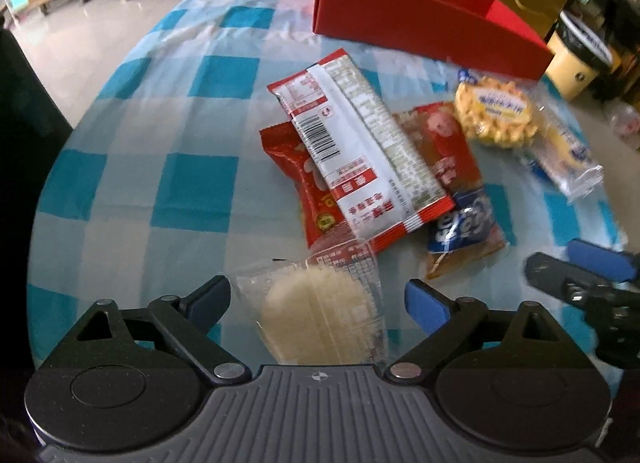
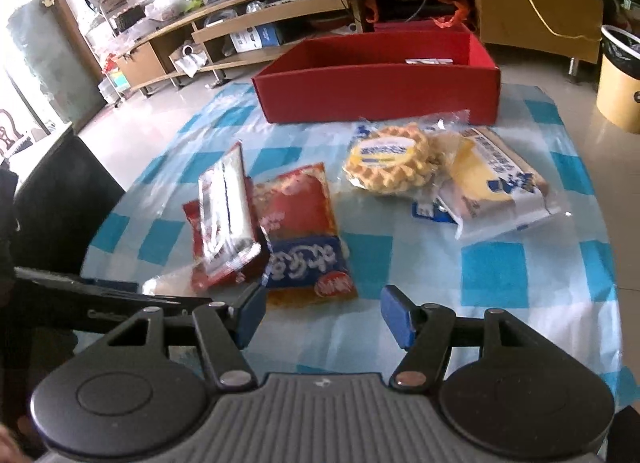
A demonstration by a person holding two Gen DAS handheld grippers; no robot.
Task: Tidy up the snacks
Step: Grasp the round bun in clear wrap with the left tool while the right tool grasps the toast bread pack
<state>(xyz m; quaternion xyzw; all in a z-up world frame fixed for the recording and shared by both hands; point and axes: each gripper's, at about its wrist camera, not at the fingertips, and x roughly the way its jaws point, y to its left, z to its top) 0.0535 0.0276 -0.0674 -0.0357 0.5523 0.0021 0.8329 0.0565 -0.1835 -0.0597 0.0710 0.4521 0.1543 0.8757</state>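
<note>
Item: rice cracker packet (image 1: 320, 311), clear film wrapper, lying on the checked surface (image 1: 160, 143) at the near edge of the snack pile, between the spread fingers of the left tool (image 1: 318, 299), which is released and not pressing it. Likely light, crinkly, slippery and brittle inside; best pinched gently across the flat sides. Right tool (image 2: 324, 315) part-spread, grasping nothing

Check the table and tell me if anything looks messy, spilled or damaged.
Nothing looks spilled or torn. The snacks are just untidy: a long white and red packet lies slanted on top of other red packets, while the red box behind them is nearly empty. A waffle and a bread pack overlap.
</note>
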